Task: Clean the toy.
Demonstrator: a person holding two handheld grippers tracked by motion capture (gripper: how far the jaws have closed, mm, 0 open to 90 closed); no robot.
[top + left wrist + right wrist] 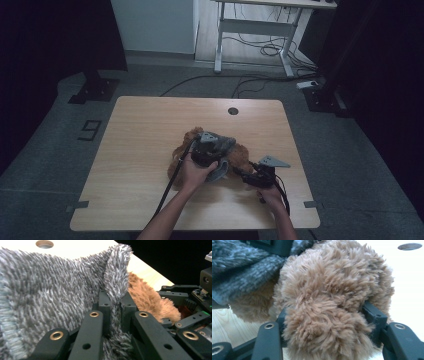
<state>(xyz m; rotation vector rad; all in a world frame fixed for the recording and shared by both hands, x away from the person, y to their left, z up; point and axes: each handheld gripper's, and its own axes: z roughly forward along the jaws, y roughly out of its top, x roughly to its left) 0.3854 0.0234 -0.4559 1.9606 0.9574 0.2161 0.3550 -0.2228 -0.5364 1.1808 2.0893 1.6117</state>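
So the table [150, 130] is the big thing here, light wood with a cable hole [233, 110] near its far edge. Everything happens a bit nearer than that hole, roughly mid-table: a brown plush [243, 156] with a grey fuzzy cloth [223, 145] lying over and against it, touching.

Left gripper [115, 305] is on the near-left side of the plush, jaws pressed together on a fold of the cloth, a ridge of it standing up between them. Right gripper [325, 322] sits near-right of the plush, jaws spread wide around a fat brown lobe, touching it on both sides; looks like a hold, though the pile hides how tight.

My read: they're working the cloth onto or off the plush, can't tell which. To do it well, keep the right hold steady as the anchor and pull the cloth slowly along the plush rather than straight up. That pinch is only a thin fold, so a jerk could slip it, or drag the whole toy toward the hole.
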